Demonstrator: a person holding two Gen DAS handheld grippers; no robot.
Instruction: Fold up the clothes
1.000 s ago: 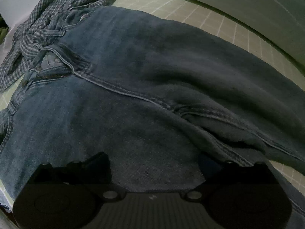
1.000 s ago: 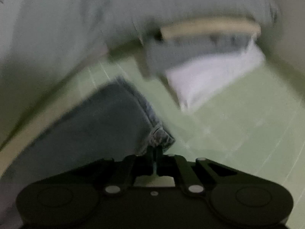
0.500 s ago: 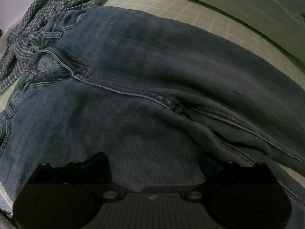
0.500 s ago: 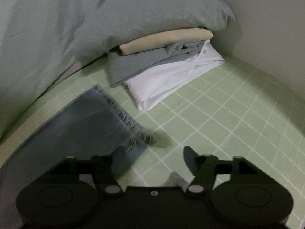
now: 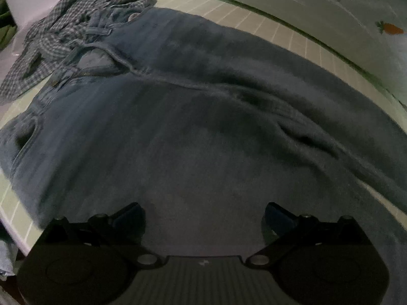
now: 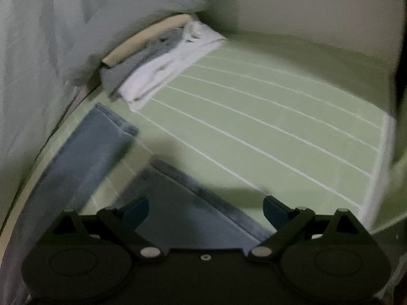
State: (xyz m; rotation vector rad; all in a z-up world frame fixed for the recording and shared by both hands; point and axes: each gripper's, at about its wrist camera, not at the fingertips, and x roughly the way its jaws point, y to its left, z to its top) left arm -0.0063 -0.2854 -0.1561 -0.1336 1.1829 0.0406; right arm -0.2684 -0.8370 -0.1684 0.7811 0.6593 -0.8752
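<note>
A pair of blue jeans (image 5: 203, 117) lies spread on the green checked sheet, waistband at the upper left. My left gripper (image 5: 204, 218) is open and empty, just above the thigh area. In the right wrist view the two leg ends lie apart: one leg (image 6: 84, 162) stretches up to the left, the other leg end (image 6: 193, 213) lies directly under my right gripper (image 6: 206, 209), which is open and empty.
A checked shirt (image 5: 68, 35) lies crumpled beyond the waistband. A stack of folded clothes (image 6: 162, 61) sits at the far left of the sheet (image 6: 279, 127), against a grey duvet (image 6: 76, 38). The bed edge runs along the right.
My right gripper has let go of the leg hem, opened wide and pulled back above the other leg end. My left gripper has risen slightly over the jeans and stays open.
</note>
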